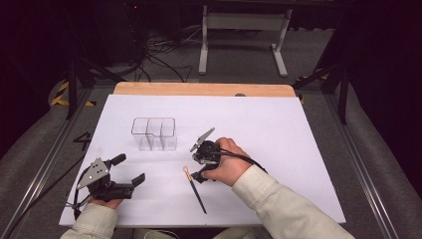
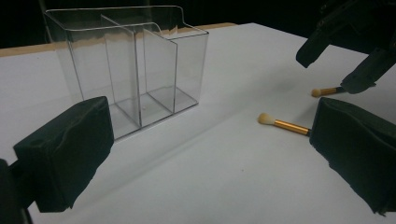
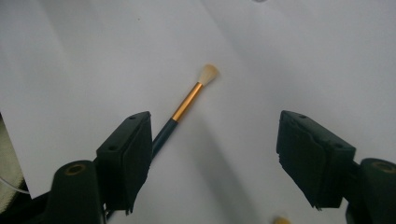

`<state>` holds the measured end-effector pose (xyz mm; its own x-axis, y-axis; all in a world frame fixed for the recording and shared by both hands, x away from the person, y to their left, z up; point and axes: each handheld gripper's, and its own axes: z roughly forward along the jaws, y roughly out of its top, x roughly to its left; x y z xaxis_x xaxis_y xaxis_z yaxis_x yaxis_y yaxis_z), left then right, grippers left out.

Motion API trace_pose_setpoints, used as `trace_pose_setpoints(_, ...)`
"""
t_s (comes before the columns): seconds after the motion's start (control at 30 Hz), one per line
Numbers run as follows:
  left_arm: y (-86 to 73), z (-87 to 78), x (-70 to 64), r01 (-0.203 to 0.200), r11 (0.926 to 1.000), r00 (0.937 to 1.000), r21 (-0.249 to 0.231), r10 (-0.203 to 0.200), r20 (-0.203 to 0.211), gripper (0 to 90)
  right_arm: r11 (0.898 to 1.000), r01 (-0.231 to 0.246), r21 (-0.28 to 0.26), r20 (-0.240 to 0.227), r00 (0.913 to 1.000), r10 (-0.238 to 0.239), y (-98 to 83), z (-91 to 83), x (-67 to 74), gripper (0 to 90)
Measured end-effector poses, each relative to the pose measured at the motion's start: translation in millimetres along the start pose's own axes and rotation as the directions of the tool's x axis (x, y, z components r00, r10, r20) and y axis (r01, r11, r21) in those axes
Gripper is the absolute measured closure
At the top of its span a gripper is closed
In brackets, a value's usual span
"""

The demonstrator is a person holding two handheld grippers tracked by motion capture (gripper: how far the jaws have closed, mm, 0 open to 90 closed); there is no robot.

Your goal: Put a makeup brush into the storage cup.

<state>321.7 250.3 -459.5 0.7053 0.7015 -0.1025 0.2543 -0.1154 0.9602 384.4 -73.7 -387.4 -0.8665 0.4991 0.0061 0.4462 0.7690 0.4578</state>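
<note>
Right tool (image 1: 198, 164) spread, jaws straddling nothing yet, low over makeup brush (image 1: 195, 188) lying flat on table (image 1: 278, 149) near side of clear organizer (image 1: 154, 133), likely lining up pickup. Left tool (image 1: 130, 169) spread, idle, left of brush.

Right gripper (image 3: 217, 163) hangs over a white table surface (image 3: 303, 56), its two black jaws wide apart with nothing between the pads. A slim makeup brush (image 3: 187, 103), pale bristle tip, gold ferrule, dark handle, lies diagonally, its handle running behind the left jaw.
</note>
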Motion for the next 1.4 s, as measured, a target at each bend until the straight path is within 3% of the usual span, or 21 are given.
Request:
trace_pose_setpoints(0.27,-0.3,1.4,0.6,0.004,1.0,1.0,-0.003,-0.004,0.003,0.4,0.997,-0.025,0.07,-0.002,0.9997,0.025,4.3,11.2,5.9,35.3)
trace_pose_setpoints(0.93,-0.6,4.0,1.5,0.015,0.9996,0.9997,0.022,-0.016,0.019,0.5,0.99,-0.014,0.142,-0.02,0.9997,0.017,9.1,31.8,14.3,48.5)
trace_pose_setpoints(1.4,-0.6,4.7,1.8,0.021,0.9996,0.9996,0.02,-0.021,0.018,0.8,0.985,0.006,0.17,-0.02,0.9998,-0.003,12.2,46.0,23.1,48.2)
